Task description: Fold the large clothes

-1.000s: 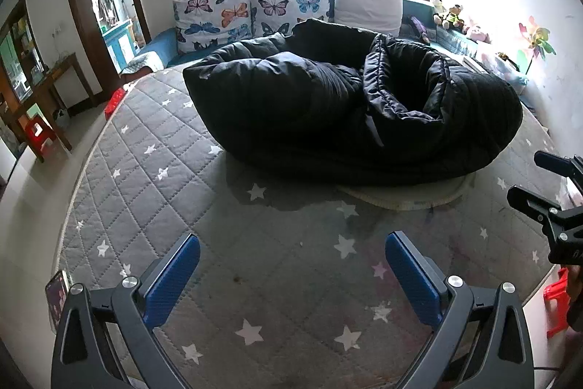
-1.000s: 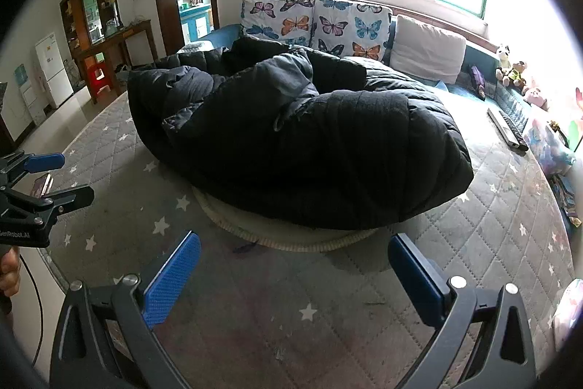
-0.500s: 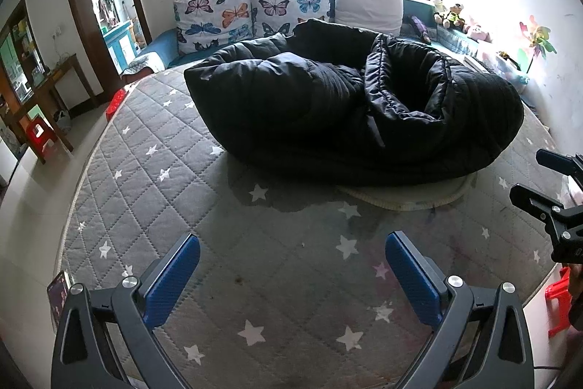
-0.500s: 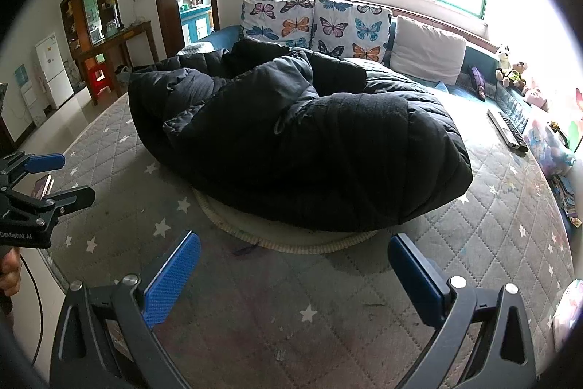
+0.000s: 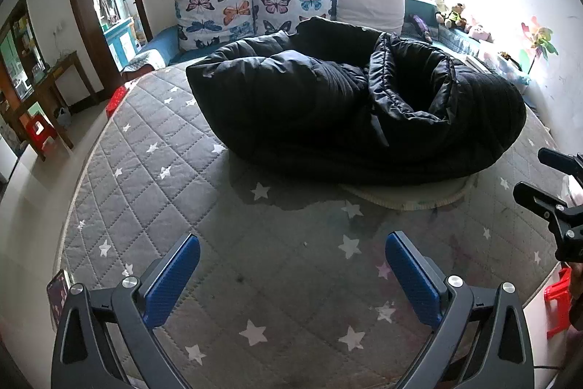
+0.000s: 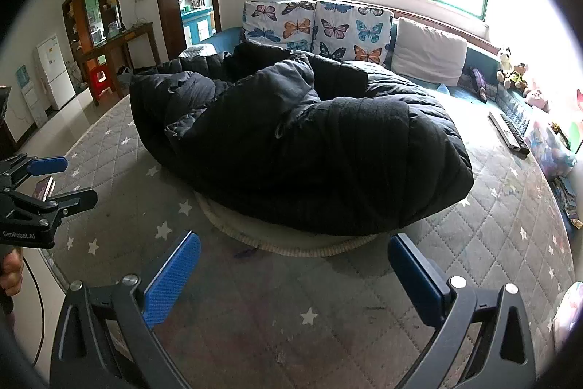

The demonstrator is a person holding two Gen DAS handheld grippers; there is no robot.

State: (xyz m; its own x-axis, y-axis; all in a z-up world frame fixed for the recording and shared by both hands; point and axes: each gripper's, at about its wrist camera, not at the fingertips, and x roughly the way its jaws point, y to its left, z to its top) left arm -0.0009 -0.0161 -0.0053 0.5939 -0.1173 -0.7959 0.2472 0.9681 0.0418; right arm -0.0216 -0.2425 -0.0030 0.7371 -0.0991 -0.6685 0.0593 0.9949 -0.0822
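A grey star-quilted mattress [image 5: 153, 192] carries a black puffer coat [image 5: 328, 104], heaped mid-bed w/ a pale round mat [image 6: 291, 245] peeking out under its near edge. It's bulky, slick, bunched w/ one opening gaping up, so a pinch on just the shell would likely slip or drag the heap. Left gripper [image 5: 291, 274] and right gripper [image 6: 293, 276] hover near the bed edge, jaws wide apart, empty.

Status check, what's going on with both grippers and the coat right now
Left gripper open, empty. Right gripper open, empty. Black puffer coat heaped on star-print mattress, untouched. Nothing in the way.
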